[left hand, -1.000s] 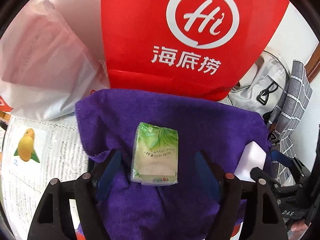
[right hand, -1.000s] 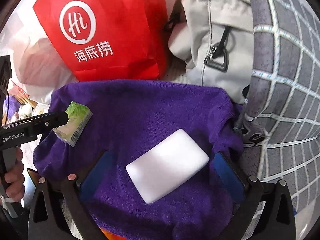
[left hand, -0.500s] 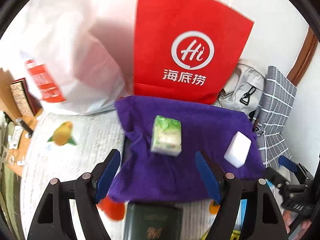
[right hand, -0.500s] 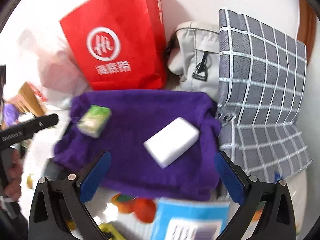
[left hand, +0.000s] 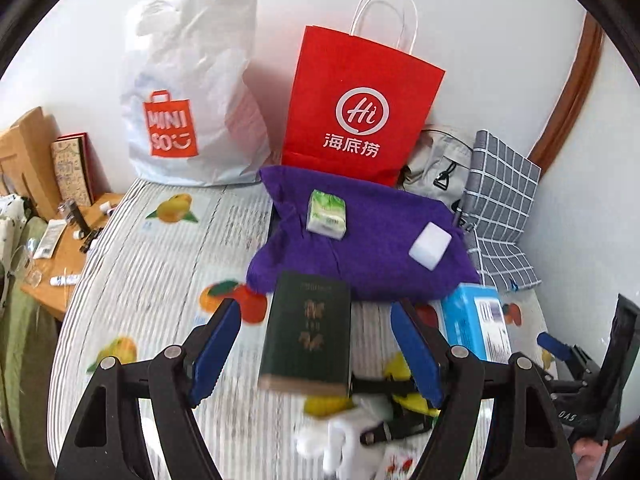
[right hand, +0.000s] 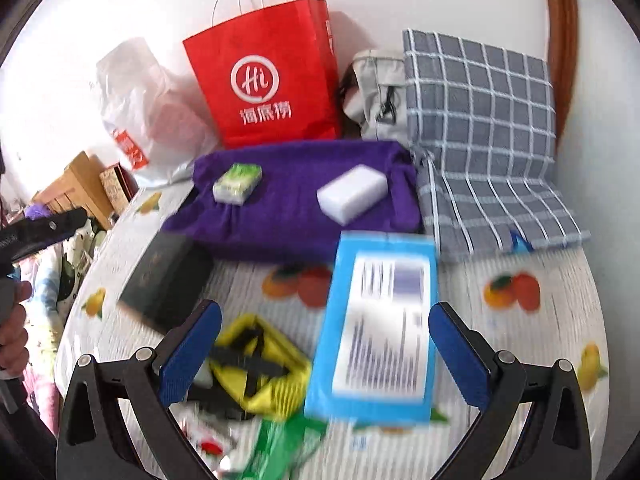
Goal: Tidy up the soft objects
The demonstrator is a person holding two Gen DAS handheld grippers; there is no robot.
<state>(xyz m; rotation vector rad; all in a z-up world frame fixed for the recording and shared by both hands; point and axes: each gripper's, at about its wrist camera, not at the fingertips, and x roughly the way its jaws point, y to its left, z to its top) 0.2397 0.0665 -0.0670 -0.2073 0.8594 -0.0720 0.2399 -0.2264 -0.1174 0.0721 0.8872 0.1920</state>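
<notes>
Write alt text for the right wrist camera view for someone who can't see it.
An open right gripper hovers over a fruit-print table, above a blurred blue box. Beyond, a purple towel holds a green tissue pack and a white sponge, apart. A red paper bag stands behind.

The right tool [right hand: 325, 344] is open over a blue box [right hand: 380, 320]. A white sponge [right hand: 352, 193] lies on the purple towel [right hand: 292, 216].

Both wrist cameras looked forward and downward across the table [left hand: 152, 280], set well back from the wall. They shared the purple towel [left hand: 372, 240] [right hand: 288, 200] and red bag [left hand: 360, 112] [right hand: 264, 80]; near objects were blurred, perhaps from motion.
</notes>
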